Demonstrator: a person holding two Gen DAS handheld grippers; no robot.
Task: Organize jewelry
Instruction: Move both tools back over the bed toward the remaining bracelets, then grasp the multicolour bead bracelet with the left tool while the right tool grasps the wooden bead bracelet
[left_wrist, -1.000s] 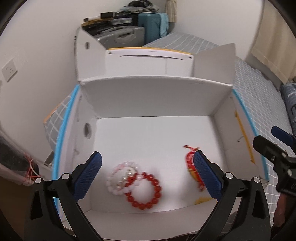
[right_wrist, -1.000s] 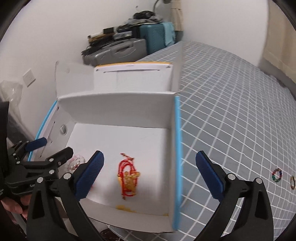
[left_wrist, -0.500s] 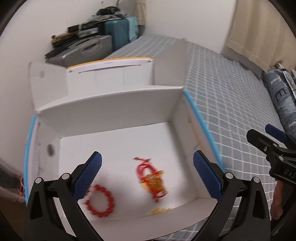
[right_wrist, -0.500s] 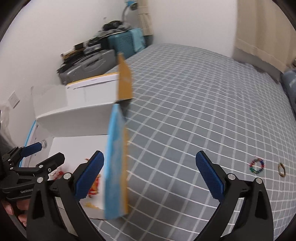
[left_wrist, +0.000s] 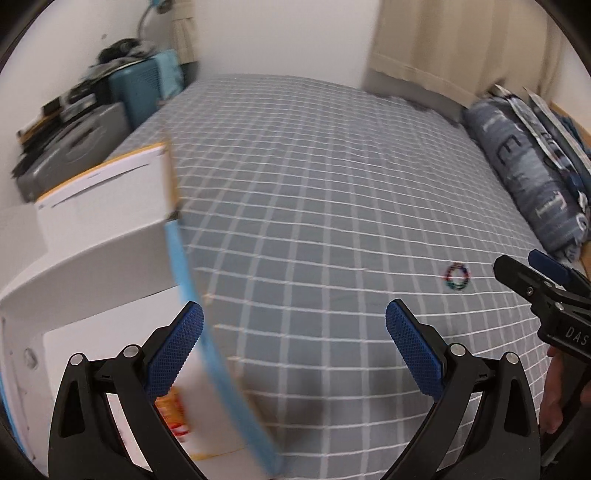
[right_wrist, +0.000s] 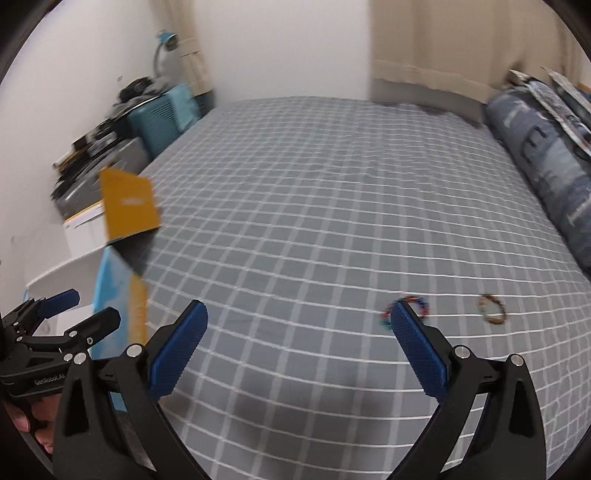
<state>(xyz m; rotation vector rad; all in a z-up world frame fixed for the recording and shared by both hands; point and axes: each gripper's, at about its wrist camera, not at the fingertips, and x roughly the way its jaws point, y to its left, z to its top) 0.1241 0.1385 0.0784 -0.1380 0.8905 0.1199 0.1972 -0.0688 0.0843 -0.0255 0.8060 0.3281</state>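
Observation:
A multicoloured bead bracelet (left_wrist: 457, 277) lies on the grey checked bed; in the right wrist view it (right_wrist: 417, 304) sits just behind my right fingertip. A brownish bracelet (right_wrist: 491, 314) lies right of it. The white box (left_wrist: 107, 236) with blue and orange edges stands at the left; a red and gold ornament (left_wrist: 170, 413) shows inside it. My left gripper (left_wrist: 294, 341) is open and empty over the box's right wall. My right gripper (right_wrist: 298, 343) is open and empty above the bed.
The bed cover (left_wrist: 332, 184) stretches ahead. A folded dark blue quilt (left_wrist: 528, 177) lies along the right edge. Suitcases (left_wrist: 85, 140) and clutter stand against the wall at the far left. The box flap (right_wrist: 129, 203) stands up orange.
Both grippers have swung right, away from the box interior toward the open bed. The bracelets in the box have left view; the two bracelets on the bed have come closer.

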